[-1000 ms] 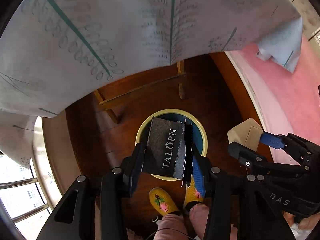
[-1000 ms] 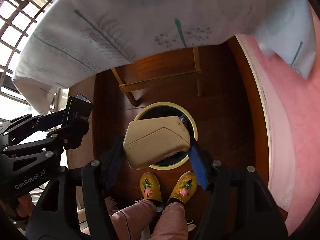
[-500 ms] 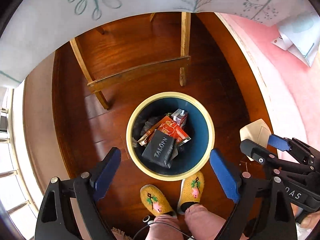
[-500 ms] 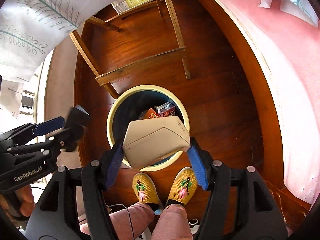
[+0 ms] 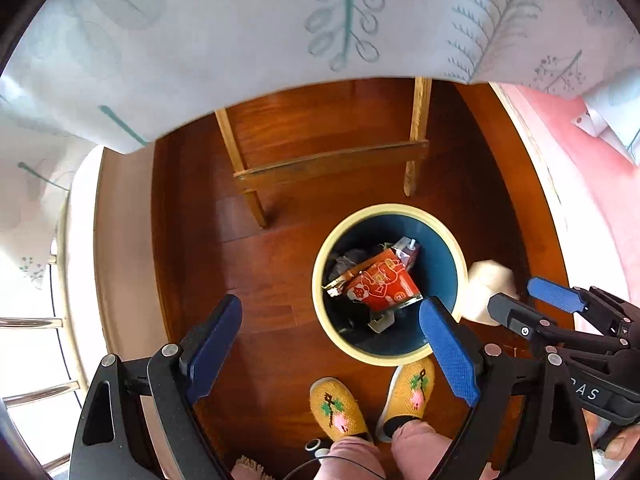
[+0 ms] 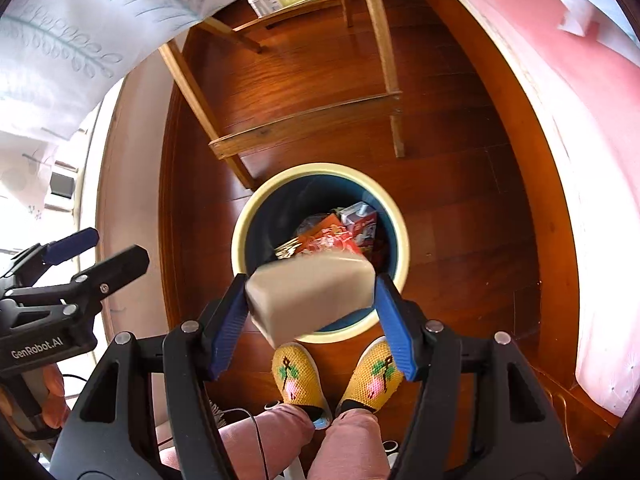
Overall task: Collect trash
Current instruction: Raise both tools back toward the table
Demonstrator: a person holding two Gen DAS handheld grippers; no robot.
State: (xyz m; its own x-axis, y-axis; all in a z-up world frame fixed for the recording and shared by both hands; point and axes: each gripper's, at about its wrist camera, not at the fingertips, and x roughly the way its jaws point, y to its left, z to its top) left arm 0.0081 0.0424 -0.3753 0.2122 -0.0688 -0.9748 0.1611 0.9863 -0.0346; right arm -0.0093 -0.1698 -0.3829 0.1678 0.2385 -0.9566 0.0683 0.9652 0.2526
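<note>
Trash bin [image 6: 320, 176] on floor, partly filled with wrappers — left gripper [image 5: 332, 348] wide open, empty; right gripper [image 6: 308, 312] spread, beige box [image 6: 310, 294] blurred between its pads, grip uncertain, over near rim — apparently last drop.

Daylight floods in from the window [image 5: 36, 320] at the left edge, washed out to white. The floor [image 5: 280, 280] shows warm glare. Strong fisheye bending curves the frame edges, with dark corners. The beige box [image 6: 312, 292] is motion-blurred; the cloth [image 5: 240, 40] above looks soft.
</note>
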